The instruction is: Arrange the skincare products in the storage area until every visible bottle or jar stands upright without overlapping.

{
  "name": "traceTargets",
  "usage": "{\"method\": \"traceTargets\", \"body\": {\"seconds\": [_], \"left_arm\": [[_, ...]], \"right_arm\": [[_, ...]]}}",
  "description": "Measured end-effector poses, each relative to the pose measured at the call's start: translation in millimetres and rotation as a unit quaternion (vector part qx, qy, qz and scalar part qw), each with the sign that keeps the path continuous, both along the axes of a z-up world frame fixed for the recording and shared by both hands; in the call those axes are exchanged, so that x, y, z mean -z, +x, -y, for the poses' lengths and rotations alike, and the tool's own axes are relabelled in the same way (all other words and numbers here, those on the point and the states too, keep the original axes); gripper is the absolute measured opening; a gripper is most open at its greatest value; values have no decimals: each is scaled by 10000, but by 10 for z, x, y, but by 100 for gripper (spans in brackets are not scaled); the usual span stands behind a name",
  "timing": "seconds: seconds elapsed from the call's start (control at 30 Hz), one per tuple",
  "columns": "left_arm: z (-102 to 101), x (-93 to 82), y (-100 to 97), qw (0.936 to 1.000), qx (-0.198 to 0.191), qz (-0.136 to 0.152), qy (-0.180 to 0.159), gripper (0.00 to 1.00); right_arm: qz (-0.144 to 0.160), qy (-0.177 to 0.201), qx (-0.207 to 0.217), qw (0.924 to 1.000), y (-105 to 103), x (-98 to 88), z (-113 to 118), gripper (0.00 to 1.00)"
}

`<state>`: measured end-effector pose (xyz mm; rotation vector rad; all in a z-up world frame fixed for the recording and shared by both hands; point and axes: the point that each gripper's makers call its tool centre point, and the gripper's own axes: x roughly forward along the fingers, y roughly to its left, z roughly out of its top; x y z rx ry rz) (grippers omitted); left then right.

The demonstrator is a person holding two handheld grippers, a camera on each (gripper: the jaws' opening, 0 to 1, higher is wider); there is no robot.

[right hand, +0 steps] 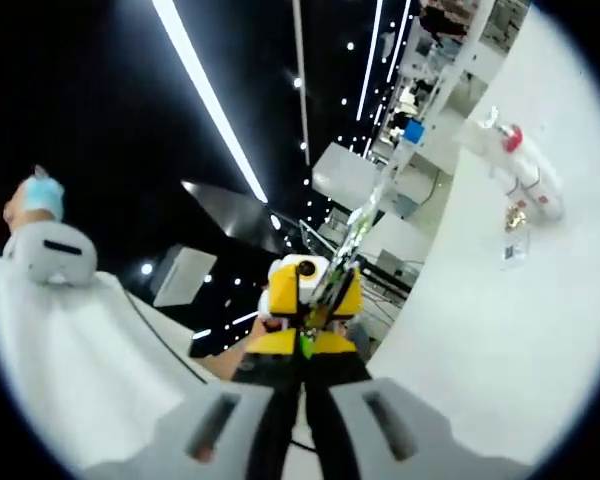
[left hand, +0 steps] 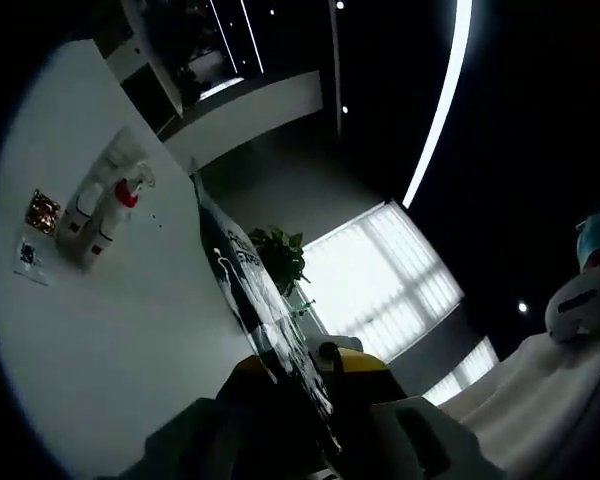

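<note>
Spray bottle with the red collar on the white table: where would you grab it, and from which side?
Grip the spray bottle across its white body, just below the red collar, coming from above the table. The body looks straight; the spray head is lumpy. Another bottle sits close beside it.

Leafy potted plant (left hand: 280, 255) before bright blinds (left hand: 380, 285), long ceiling light strip (left hand: 442, 100), what may be shelving (right hand: 435, 60) beyond

Two white bottles (left hand: 98, 215), one red-capped, lie side by side on the white surface (left hand: 130, 330).
</note>
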<state>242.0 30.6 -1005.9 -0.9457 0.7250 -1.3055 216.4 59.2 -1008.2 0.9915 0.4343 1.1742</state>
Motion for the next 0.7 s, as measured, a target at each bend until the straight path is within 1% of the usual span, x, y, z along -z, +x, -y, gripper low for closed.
{"method": "traceTargets", "body": {"seconds": [0.1,0.17,0.27,0.3,0.33,0.4,0.43,0.47,0.5,0.53,0.57,0.63,0.7], "left_arm": [[-24,-11,29,10000,-54,7,-24,8],[-35,-22,34,9999,-80,138,-27,4],[-25,-73,12,9998,-77,158,-106,2],[-21,-96,1,9996,-48,227,-141,2],[-19,-94,7,9997,-49,218,-120,2],[-16,-89,15,9998,-25,198,-87,1],[-13,-95,19,9998,-3,191,-82,1],[-18,-94,18,9997,16,227,-49,1],[-26,-82,20,9996,27,283,21,1],[-28,-81,1,9996,82,284,36,1],[-29,-82,-8,9995,105,282,35,1],[-22,-87,-79,9990,318,308,1,1],[1,-82,-161,9980,543,315,9,1]], "right_arm": [[18,-49,-19,10000,-2,9,-14,0],[13,-96,-27,9999,-4,26,-24,0],[0,-71,-54,10000,-5,21,-21,0],[-16,-63,-63,10000,-8,18,-19,0],[-53,-35,-76,10000,-8,12,-13,0],[5,-38,-29,10000,-2,12,-4,1],[61,-22,49,10000,13,1,16,5],[68,59,252,9996,68,-27,63,10],[-2,178,360,9992,108,-57,109,15],[-40,270,432,9987,139,-83,157,18],[-25,274,446,9986,148,-86,187,17],[23,343,647,9973,207,-127,268,18],[-7,393,763,9963,245,-140,314,20]]}}
